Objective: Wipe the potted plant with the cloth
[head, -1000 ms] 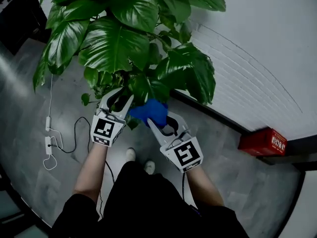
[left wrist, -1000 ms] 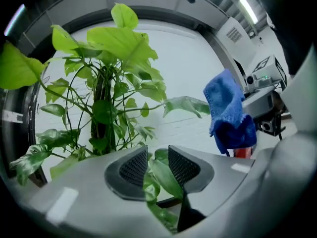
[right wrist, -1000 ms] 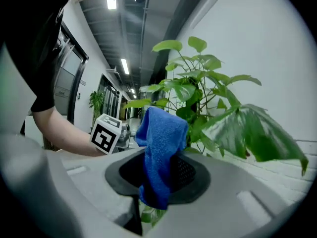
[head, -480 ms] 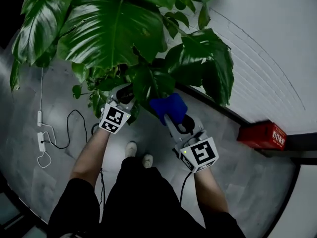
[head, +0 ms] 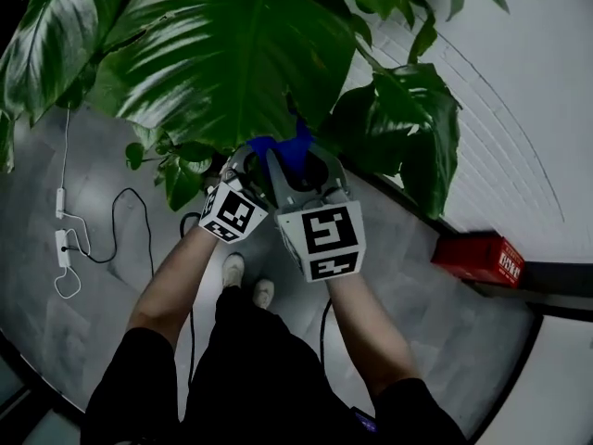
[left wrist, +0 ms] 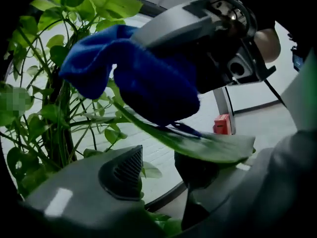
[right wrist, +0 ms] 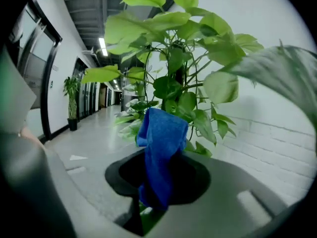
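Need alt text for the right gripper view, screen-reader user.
A blue cloth stands pinched between the right gripper's closed grey jaws, its free end flopping over at the top. Behind it rises a green plant with broad leaves, a white brick wall to the right and a long lit corridor to the left.

Head view: potted plant (head: pixel 408 119) pot unseen; foliage cut by frame edge, 9 through 1 o'clock. Big leaf (head: pixel 232 54) covers right gripper (head: pixel 301 156) jaw tips and part of cloth (head: pixel 278 148). Red box (head: pixel 477 258) at 4 o'clock: print too small to read.

Right gripper view: cloth's lower end lost between jaws. Blurred leaf (right wrist: pixel 277 68) at 3 o'clock, cut by edge.
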